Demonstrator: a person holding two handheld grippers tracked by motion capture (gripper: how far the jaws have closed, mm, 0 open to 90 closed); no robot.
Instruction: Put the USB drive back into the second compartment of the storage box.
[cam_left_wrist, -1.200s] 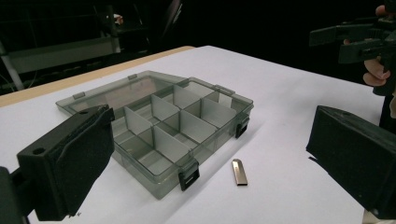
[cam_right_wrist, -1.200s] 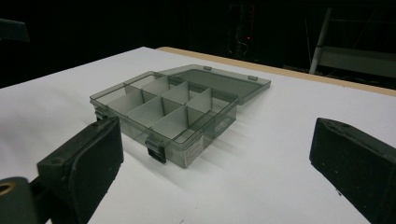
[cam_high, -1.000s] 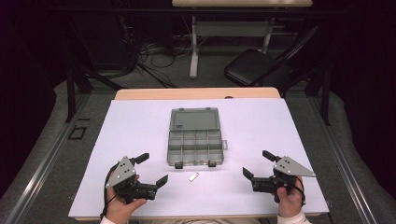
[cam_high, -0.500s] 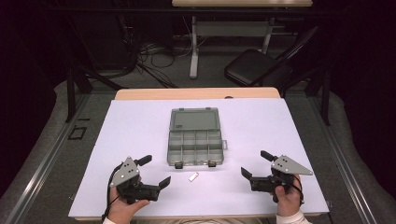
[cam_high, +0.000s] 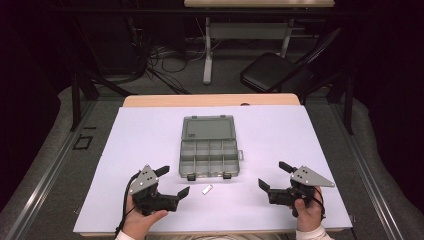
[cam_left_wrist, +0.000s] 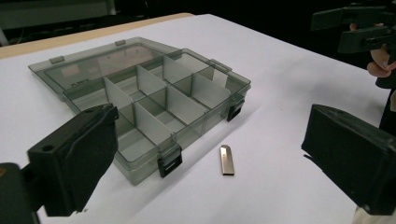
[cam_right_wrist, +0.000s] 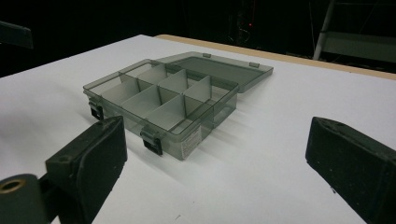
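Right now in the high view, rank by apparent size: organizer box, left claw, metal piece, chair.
1. Box, lid open.
2. Chair; farther off and partly dark, so unsure against the box.
3. Left claw.
4. Metal piece.

We hold the left tongs (cam_high: 174, 181) and right tongs (cam_high: 274, 176) low over the table's (cam_high: 300, 140) near edge, jaws spread wide and empty, each gripped in one hand, tips pointing inward.

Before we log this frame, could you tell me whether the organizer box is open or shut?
Open: the organizer box has its lid laid flat behind it, exposing the divided compartments.
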